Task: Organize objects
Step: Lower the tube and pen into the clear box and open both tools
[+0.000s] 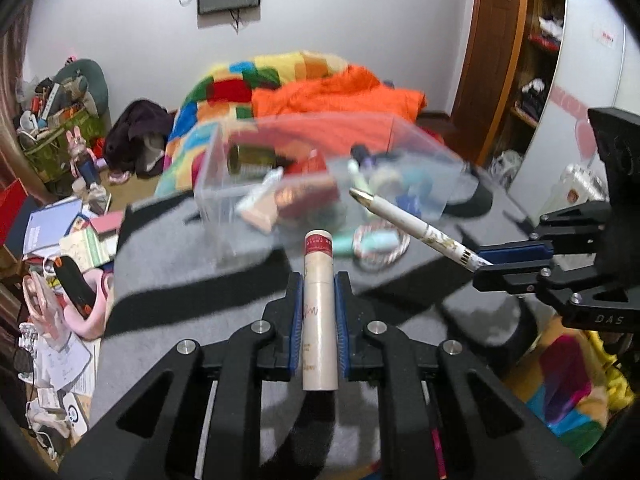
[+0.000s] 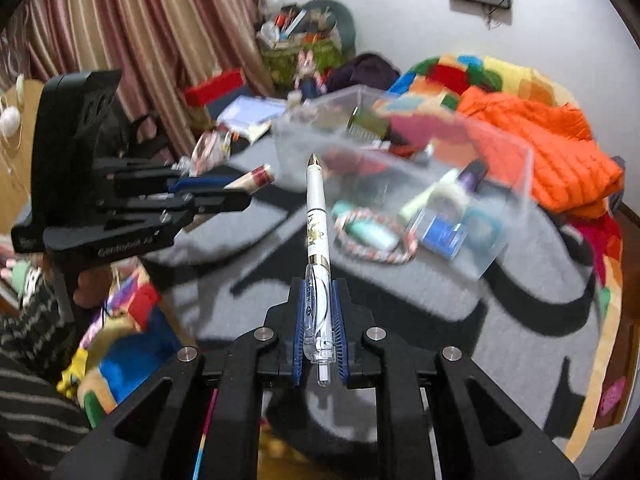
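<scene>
The left gripper (image 1: 319,292) is clamped on a cream tube (image 1: 318,312) with a red band, and the right gripper (image 2: 319,312) pinches a white pen (image 2: 318,216) (gold tip forward). Both hover above the grey blanket (image 2: 460,320), near the clear box (image 2: 400,168) of small items.
</scene>
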